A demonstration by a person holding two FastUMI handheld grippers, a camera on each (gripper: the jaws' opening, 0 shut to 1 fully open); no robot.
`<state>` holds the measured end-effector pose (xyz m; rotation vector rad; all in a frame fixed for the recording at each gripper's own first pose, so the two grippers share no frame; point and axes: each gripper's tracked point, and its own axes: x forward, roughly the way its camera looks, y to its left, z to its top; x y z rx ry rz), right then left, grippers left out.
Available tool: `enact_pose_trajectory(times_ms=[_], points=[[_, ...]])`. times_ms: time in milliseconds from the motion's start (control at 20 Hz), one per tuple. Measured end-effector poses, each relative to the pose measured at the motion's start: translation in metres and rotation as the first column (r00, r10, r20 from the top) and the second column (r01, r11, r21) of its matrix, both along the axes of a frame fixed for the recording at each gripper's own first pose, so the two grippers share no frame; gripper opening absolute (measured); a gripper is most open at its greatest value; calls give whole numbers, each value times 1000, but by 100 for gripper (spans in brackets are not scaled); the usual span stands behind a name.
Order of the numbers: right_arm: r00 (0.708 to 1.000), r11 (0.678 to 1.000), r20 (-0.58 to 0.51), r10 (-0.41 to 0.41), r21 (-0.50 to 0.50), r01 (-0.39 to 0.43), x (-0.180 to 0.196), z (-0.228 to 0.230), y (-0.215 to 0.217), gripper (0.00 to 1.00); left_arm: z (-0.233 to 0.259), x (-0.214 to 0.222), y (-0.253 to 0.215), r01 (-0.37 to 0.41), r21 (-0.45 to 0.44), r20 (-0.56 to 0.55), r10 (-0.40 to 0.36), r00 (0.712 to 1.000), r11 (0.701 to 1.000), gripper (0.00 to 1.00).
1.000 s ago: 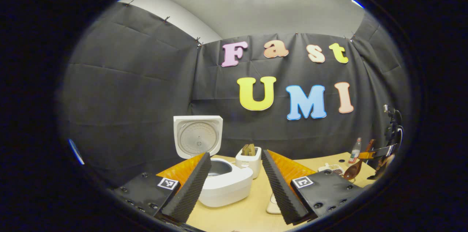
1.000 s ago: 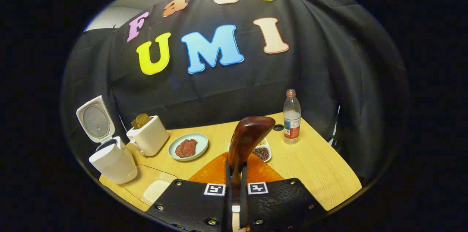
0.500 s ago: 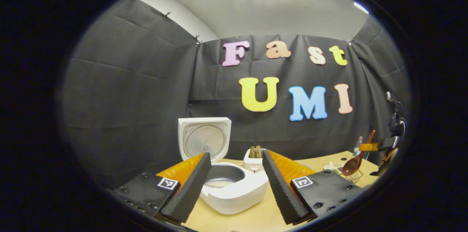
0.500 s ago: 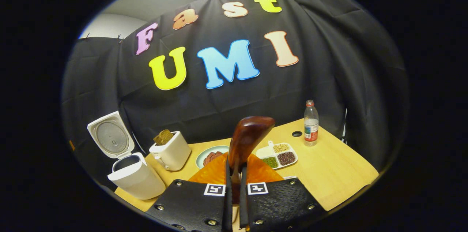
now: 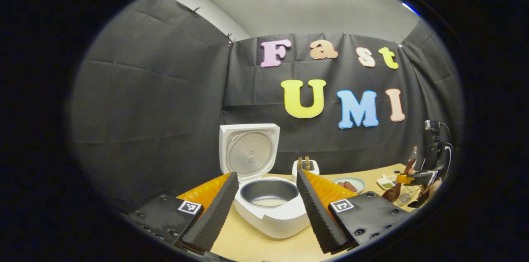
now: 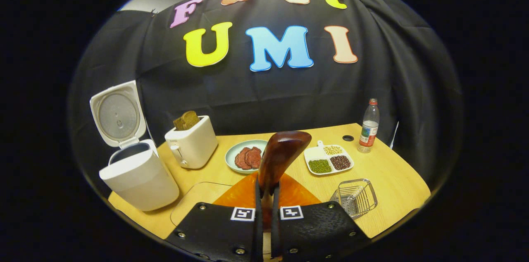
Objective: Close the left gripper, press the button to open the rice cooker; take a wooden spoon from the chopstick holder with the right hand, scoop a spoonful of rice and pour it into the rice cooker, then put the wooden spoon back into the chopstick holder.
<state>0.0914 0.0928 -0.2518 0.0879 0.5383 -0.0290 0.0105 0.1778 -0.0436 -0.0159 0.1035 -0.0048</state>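
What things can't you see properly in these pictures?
- Spoon bowl, right gripper view: turned away, so any rice in it is hidden.
- Spoon handle, right gripper view: hidden between the right gripper's fingers.
- Rice cooker pot, right gripper view: its own wall hides the inside.
- Wire holder, left gripper view: small, partly behind the spoon.

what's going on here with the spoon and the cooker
A person holds a gripper in each hand. The right gripper is clamped on a wooden spoon, held up over the table. The left gripper is open, facing the rice cooker, whose lid is already up. The wire holder sits on the table.
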Motion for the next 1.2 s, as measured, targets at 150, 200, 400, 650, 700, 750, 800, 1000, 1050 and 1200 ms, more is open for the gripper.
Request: enact_pose_trajectory(times_ms=[150,200,400,650,700,750,800,1000,1050,1200], points=[[1000,992,-21,-1,-124,-2,3,-20,1,8,-9,0,19,-19,1,-15,19,1000,1000,97],[1000,987,-29,5,-159,-10,5,-25,3,8,-12,-1,24,-24,1,-21,24,999,1000,97],[997,980,-65,27,-197,-39,2,-44,26,8,-16,-1,41,-41,6,-27,41,999,999,97],[993,995,-102,64,-74,-72,-6,-52,70,8,-20,-1,51,-50,1,-34,50,998,999,95],[992,996,-109,71,-49,-76,-7,-53,76,8,-21,0,52,-49,0,-34,49,998,999,95],[991,997,-112,76,-16,-79,-8,-53,82,8,-22,0,52,-48,0,-34,48,998,999,96],[990,997,-117,81,27,-79,-10,-53,88,8,-22,0,53,-48,0,-35,48,998,999,96],[987,970,-157,42,244,-3,-13,-53,96,8,-21,-3,54,-49,-1,-36,49,998,999,97],[985,953,-172,24,302,30,-13,-54,96,8,-21,-4,54,-48,0,-34,48,998,999,99],[974,877,-224,-30,461,133,-13,-60,90,8,-18,-6,52,-45,4,-31,45,999,999,95]])
